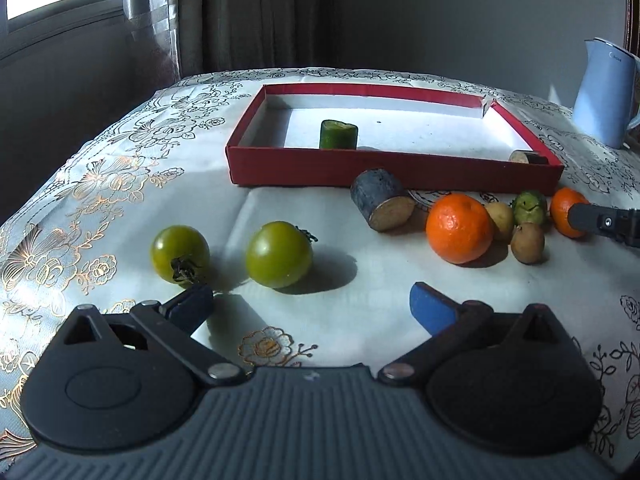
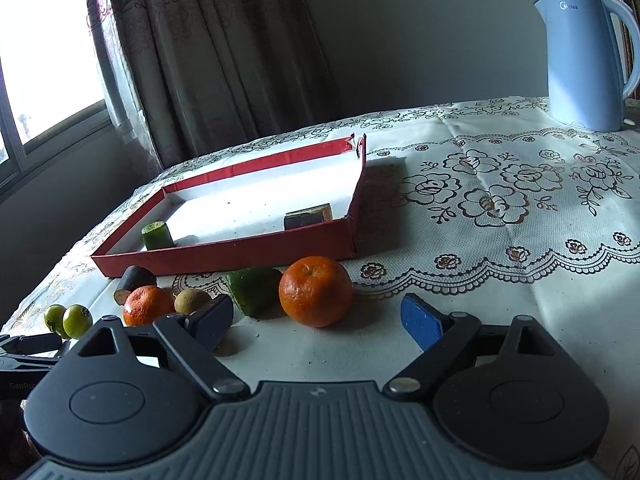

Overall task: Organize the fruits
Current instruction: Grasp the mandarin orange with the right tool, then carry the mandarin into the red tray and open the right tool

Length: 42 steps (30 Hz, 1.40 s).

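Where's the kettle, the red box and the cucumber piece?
kettle (image 2: 580,60), right wrist view, on its blue side wall.
red box (image 1: 360,170), left wrist view, on its near outer wall.
cucumber piece (image 1: 338,136), left wrist view, on its green skin.

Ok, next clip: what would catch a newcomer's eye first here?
Probably the red box at the middle of the floral tablecloth, holding only a green cucumber piece and a dark cut piece. In front of it lie two bright oranges, and off to the left two green tomatoes. A pale blue kettle stands at the far right.
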Each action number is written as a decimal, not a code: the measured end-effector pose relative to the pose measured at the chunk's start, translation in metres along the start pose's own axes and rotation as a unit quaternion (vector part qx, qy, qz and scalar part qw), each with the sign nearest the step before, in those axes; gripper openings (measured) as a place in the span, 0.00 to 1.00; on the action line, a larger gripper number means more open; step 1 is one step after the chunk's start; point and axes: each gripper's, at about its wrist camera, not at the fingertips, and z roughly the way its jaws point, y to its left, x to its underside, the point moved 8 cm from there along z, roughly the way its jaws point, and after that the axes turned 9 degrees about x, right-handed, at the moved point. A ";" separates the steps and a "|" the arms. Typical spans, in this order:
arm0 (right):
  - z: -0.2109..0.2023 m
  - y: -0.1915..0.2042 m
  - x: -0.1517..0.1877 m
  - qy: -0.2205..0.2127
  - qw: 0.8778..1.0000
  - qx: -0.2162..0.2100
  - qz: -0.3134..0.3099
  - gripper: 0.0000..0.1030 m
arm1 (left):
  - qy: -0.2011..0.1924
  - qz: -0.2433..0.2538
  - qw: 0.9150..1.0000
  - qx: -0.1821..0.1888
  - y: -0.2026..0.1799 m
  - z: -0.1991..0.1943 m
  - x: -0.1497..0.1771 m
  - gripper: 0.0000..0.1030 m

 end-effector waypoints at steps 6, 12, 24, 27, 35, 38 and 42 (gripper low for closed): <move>0.014 0.010 -0.004 0.022 0.998 0.005 -0.052 0.64 | -0.001 -0.001 1.000 -0.002 0.000 0.000 0.000 1.00; 0.024 0.011 -0.004 0.034 0.997 0.011 -0.068 0.51 | -0.002 -0.002 1.000 -0.001 -0.001 -0.001 0.000 1.00; 0.024 0.011 -0.005 0.024 0.997 0.011 -0.066 0.41 | -0.004 -0.004 1.000 0.001 0.000 -0.002 0.001 1.00; 0.021 0.007 -0.007 0.014 0.998 0.012 -0.055 0.41 | -0.004 -0.004 1.000 0.001 0.000 -0.002 0.001 1.00; 0.006 0.024 -0.029 -0.038 0.997 -0.003 -0.068 0.41 | -0.004 -0.005 1.000 0.001 0.000 -0.002 0.001 1.00; 0.008 0.039 -0.047 -0.048 0.996 -0.009 -0.078 0.41 | -0.004 -0.004 1.000 0.001 0.000 -0.002 0.001 1.00; 0.030 0.057 -0.065 -0.039 0.994 -0.015 -0.097 0.41 | -0.004 -0.004 1.000 0.001 0.000 -0.002 0.001 1.00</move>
